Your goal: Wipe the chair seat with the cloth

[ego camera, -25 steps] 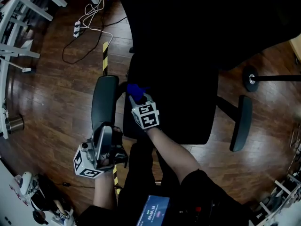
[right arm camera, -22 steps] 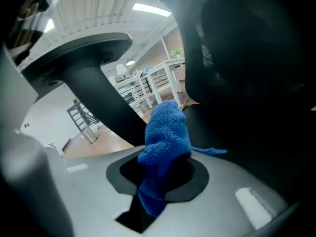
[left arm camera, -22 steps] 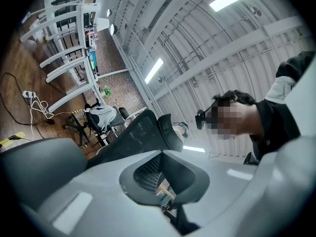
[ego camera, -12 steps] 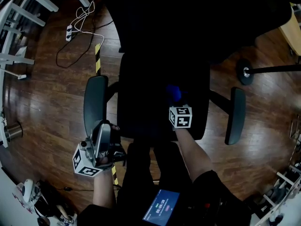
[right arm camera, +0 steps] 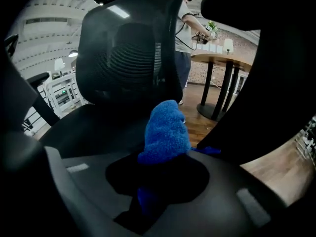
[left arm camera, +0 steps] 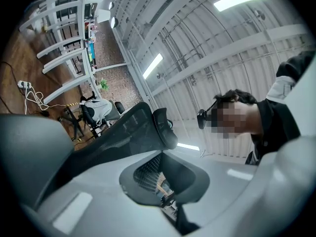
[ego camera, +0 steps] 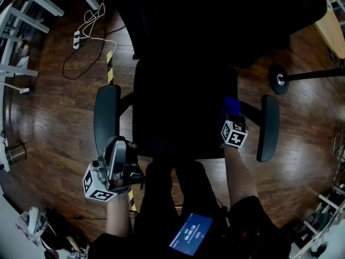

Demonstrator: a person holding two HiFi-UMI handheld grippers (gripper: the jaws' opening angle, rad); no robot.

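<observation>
Looking down in the head view: a dark chair seat [ego camera: 183, 112] mid-frame, flanked by a left armrest [ego camera: 106, 117] on the left and a right armrest [ego camera: 268, 127] on the right, all above a wooden floor [ego camera: 48, 123]. At the seat's right edge, just beside the right armrest, a blue cloth [ego camera: 231, 104] pinched in the right gripper [ego camera: 232, 114]; too dark to tell whether cloth and seat touch. In the right gripper view, jaws clamped on the cloth [right arm camera: 165, 130], its fluffy bulk bunched up ahead of the right gripper [right arm camera: 153, 191] at centre frame, with the mesh backrest [right arm camera: 131, 43] upright across the upper half and a round table [right arm camera: 224, 58] at upper right. Lower left of the head view: the left gripper [ego camera: 117, 147], off the seat, near the left armrest's near end. In the left gripper view, left gripper [left arm camera: 173, 206] jaws together with nothing between them, tilted up toward a ribbed ceiling [left arm camera: 207, 48] and strip lights. Upper left of the head view: yellow-and-black tape [ego camera: 109, 69] on the floor, plus a white cable [ego camera: 94, 20] by a power strip [ego camera: 77, 36]. Upper right: a round stand base [ego camera: 278, 80]. Bottom centre: a lit screen [ego camera: 191, 235].
</observation>
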